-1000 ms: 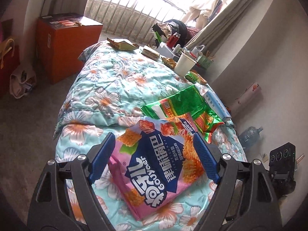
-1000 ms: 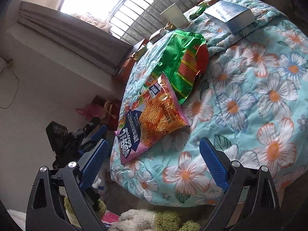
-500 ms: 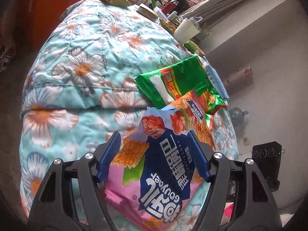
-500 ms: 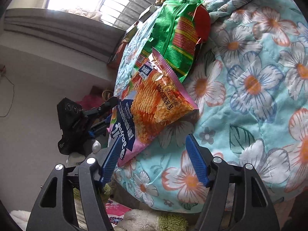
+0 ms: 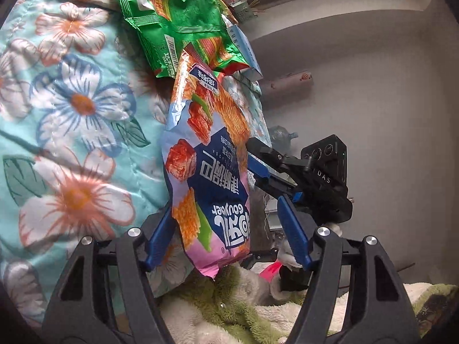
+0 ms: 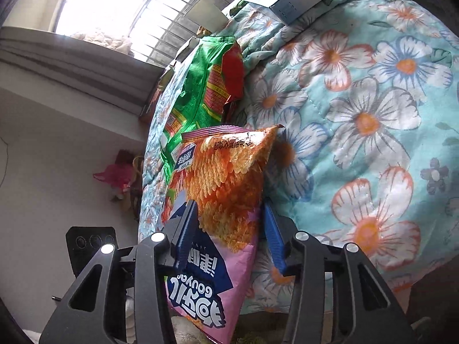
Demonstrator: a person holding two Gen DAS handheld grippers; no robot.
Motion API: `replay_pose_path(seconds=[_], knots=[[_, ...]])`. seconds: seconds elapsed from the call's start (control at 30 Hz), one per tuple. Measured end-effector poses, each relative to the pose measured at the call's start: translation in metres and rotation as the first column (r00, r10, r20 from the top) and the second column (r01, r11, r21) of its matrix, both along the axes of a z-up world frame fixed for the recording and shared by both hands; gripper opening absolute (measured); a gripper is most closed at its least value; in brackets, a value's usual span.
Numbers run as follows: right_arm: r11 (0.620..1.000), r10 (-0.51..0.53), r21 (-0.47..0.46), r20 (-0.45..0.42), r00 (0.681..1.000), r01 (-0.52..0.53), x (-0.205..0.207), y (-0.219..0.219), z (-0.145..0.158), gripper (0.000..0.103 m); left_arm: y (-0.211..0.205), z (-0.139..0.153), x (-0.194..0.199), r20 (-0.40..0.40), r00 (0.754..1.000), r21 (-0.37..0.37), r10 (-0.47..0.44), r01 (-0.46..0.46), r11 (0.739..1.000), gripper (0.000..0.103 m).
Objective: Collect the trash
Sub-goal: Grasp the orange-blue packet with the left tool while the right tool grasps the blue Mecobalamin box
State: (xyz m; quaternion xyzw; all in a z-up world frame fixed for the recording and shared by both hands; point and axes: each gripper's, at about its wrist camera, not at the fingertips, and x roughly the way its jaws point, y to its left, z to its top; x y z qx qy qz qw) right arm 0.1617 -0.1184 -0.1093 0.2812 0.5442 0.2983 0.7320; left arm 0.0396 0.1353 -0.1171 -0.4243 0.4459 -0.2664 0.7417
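Between the spread fingers of my left hand-held gripper (image 5: pixel 226 233) hangs the pink chip bag (image 5: pixel 210 180); my right hand-held gripper (image 6: pixel 229 229), narrowly open, straddles its side, contact unclear.

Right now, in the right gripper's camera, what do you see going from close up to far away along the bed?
Right gripper → pink chip bag → green snack bag → white paper cup → barred window.
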Motion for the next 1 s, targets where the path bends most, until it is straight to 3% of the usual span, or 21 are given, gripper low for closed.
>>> replay_pose_path(seconds=[0.1,0.17,0.33,0.53,0.63,0.7,0.87,1.0], knots=[[1.000,0.002,-0.003,-0.009,1.000,-0.002,-0.002,-0.002,-0.006,0.029,0.004,0.000,0.007,0.001,1.000,-0.026,0.027,-0.027,0.999,0.057],[1.000,0.002,0.016,-0.016,1.000,-0.002,-0.002,-0.006,-0.010,0.027,0.007,0.000,0.013,0.003,0.999,0.002,0.048,-0.048,0.999,0.050],[0.993,0.009,0.120,-0.042,0.999,-0.004,0.000,-0.017,-0.013,0.018,0.014,-0.002,0.023,-0.004,0.997,0.027,0.077,-0.077,0.997,0.042],[0.994,0.012,0.111,-0.038,0.999,-0.007,0.004,-0.027,-0.011,0.018,0.016,-0.003,0.016,0.006,0.997,0.029,0.078,-0.079,0.996,0.012],[0.997,0.029,0.069,-0.027,0.999,-0.027,0.006,-0.029,-0.004,0.021,0.011,-0.003,0.013,0.017,0.998,0.072,0.065,-0.066,0.995,0.007],[1.000,0.026,-0.013,0.004,1.000,-0.025,0.010,-0.032,0.005,0.026,0.009,-0.002,0.011,0.026,0.998,0.087,0.060,-0.062,0.994,0.005],[0.989,-0.002,-0.144,0.117,0.993,0.019,0.030,-0.054,0.041,0.047,0.011,0.000,0.009,0.047,0.998,0.119,0.049,-0.054,0.991,0.004],[0.960,0.027,-0.277,0.233,0.972,0.040,0.062,-0.059,0.079,0.063,0.013,-0.005,0.009,0.047,0.998,0.122,0.042,-0.047,0.991,0.004]])
